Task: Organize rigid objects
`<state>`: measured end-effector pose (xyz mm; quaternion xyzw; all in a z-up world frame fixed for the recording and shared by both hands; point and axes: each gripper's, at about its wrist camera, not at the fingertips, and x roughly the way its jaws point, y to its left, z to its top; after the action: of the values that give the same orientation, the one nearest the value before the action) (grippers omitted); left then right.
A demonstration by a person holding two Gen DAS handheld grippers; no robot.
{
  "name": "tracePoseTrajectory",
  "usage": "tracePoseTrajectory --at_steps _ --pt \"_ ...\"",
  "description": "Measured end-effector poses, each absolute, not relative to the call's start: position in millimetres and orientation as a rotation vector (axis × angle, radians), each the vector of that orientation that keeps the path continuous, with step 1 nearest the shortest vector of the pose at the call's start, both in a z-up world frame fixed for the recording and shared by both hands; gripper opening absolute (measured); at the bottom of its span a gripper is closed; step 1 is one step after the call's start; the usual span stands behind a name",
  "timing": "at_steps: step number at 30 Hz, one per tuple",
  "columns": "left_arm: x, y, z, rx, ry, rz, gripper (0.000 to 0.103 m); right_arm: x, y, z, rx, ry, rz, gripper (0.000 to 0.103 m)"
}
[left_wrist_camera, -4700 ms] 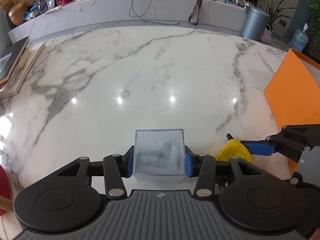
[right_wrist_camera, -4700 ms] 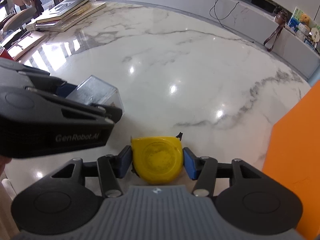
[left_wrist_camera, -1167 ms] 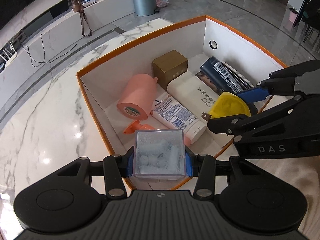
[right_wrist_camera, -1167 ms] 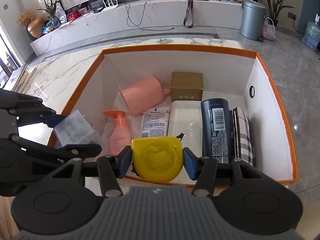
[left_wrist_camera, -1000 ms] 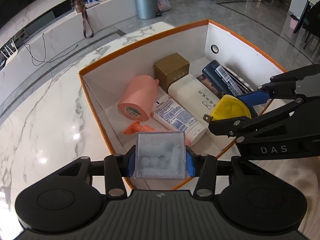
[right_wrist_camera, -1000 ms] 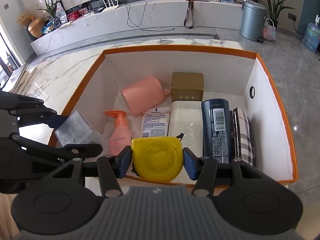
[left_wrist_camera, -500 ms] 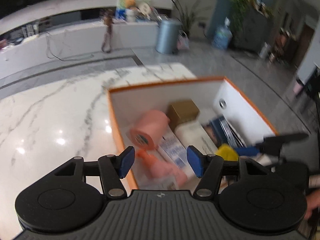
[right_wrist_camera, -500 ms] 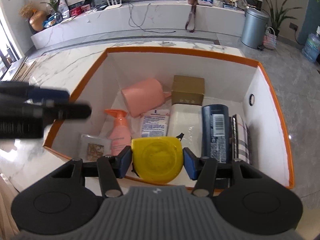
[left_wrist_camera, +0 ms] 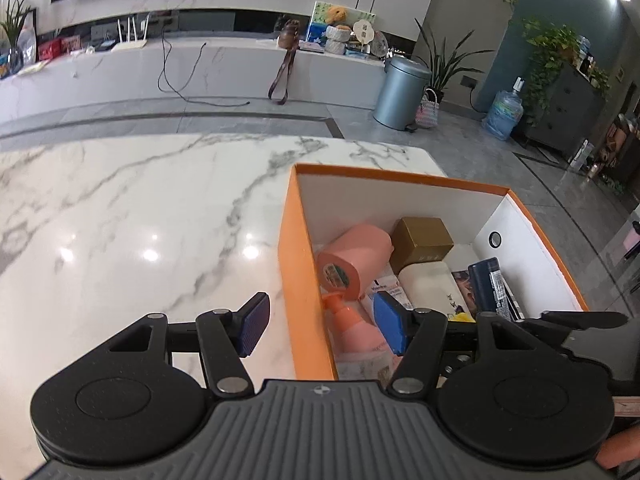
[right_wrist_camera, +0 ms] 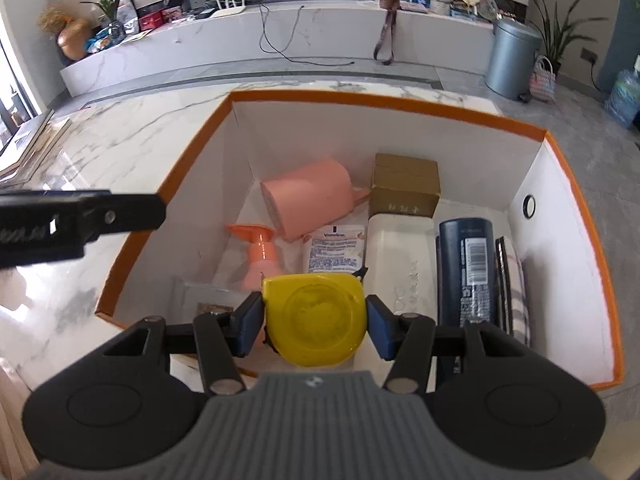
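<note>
My right gripper point(right_wrist_camera: 315, 330) is shut on a yellow tape measure point(right_wrist_camera: 316, 312) and holds it above the near side of the orange box point(right_wrist_camera: 360, 100). A clear plastic case point(right_wrist_camera: 204, 296) lies on the box floor in the near left corner. My left gripper point(left_wrist_camera: 322, 328) is open and empty, with its fingers either side of the box's left wall point(left_wrist_camera: 286, 248). One left finger point(right_wrist_camera: 80, 216) shows in the right wrist view at the left. The right gripper's arm point(left_wrist_camera: 580, 320) reaches in at the right of the left wrist view.
In the box lie a pink cup point(right_wrist_camera: 308, 196), a gold carton point(right_wrist_camera: 404, 188), a white bottle point(right_wrist_camera: 400, 256), a dark blue bottle point(right_wrist_camera: 466, 264), a pink pump bottle point(right_wrist_camera: 260, 256) and a tube point(right_wrist_camera: 334, 248). White marble tabletop point(left_wrist_camera: 140, 232) spreads to the left.
The left gripper opened and let go of the clear case, which now lies in the box. It then drew back to the left and rolled. The right gripper keeps the tape measure.
</note>
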<state>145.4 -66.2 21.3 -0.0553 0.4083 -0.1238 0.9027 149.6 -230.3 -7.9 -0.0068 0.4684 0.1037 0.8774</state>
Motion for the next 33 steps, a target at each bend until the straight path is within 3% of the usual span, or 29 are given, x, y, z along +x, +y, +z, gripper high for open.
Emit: tracePoseTrajectory --at_steps 18,33 --pt "131.4 -65.8 20.8 -0.128 0.835 -0.244 0.071 143.9 -230.6 2.0 -0.031 0.919 0.181 0.056" --pt "92.9 -70.9 60.5 -0.085 0.639 -0.304 0.07 97.5 -236.6 51.8 -0.056 0.716 0.189 0.063"
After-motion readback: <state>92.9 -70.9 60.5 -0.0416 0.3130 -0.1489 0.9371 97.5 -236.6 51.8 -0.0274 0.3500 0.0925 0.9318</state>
